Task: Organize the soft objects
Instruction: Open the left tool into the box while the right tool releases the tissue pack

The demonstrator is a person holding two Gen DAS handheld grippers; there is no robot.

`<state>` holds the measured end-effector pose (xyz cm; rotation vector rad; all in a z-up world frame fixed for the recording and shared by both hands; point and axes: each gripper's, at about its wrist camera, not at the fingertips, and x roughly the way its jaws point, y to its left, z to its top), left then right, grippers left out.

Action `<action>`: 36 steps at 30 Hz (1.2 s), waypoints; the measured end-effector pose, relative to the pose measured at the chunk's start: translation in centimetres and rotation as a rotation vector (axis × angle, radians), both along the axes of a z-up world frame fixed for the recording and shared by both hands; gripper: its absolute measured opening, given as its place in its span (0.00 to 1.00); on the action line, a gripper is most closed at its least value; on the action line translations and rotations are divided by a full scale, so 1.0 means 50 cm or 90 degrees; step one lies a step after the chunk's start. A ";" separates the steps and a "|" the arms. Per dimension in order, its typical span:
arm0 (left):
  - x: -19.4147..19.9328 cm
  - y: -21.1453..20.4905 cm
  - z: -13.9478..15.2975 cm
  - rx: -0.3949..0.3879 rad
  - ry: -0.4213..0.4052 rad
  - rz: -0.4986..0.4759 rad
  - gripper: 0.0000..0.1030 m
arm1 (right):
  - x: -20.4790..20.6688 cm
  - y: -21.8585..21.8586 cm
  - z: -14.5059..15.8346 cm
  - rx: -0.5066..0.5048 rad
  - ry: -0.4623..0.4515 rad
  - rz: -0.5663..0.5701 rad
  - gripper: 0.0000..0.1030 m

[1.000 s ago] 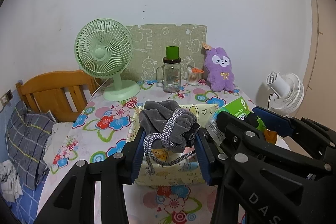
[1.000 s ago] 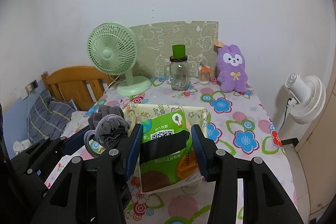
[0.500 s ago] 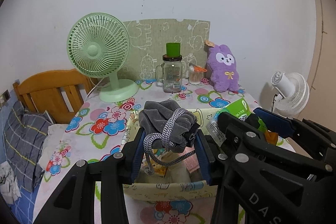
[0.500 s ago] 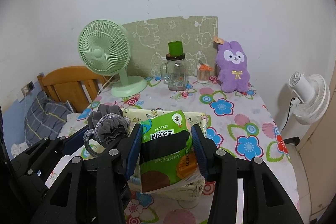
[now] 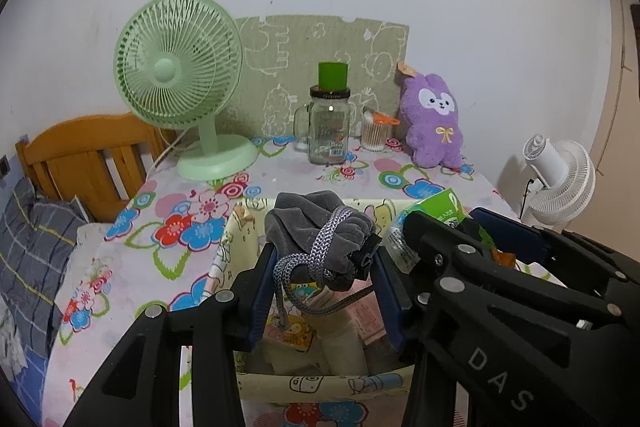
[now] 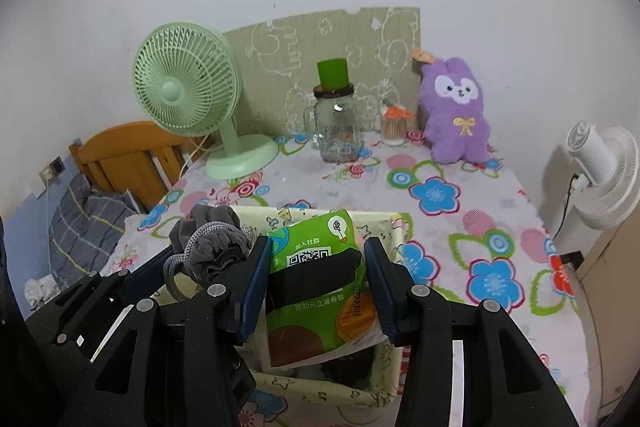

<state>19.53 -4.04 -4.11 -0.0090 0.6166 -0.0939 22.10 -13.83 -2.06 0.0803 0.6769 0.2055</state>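
Observation:
My left gripper (image 5: 324, 263) is shut on a grey drawstring pouch (image 5: 316, 239) with a braided grey cord, held just above the pale yellow fabric basket (image 5: 228, 247). My right gripper (image 6: 316, 263) is shut on a green tissue pack (image 6: 316, 259) with a black band, over the same basket (image 6: 396, 227). In the right wrist view the pouch (image 6: 212, 247) and the left gripper sit close at the left. Inside the basket lie a few small packets. A purple plush rabbit (image 5: 434, 119) stands at the back of the table.
On the flowered tablecloth (image 5: 188, 219) stand a green desk fan (image 5: 180, 75), a glass jar (image 5: 328, 131) with a green cup on it, and a cotton swab pot (image 5: 376, 135). A wooden bed frame (image 5: 84, 155) is at the left, a white fan (image 5: 560, 175) at the right.
Both grippers have moved forward and down with their loads, now hanging over the basket's open top. The basket's inside has come into view below them.

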 end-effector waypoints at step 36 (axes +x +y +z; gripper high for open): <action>-0.002 0.029 -0.030 0.017 0.036 0.018 0.90 | 0.011 0.054 -0.041 -0.005 0.007 0.073 0.78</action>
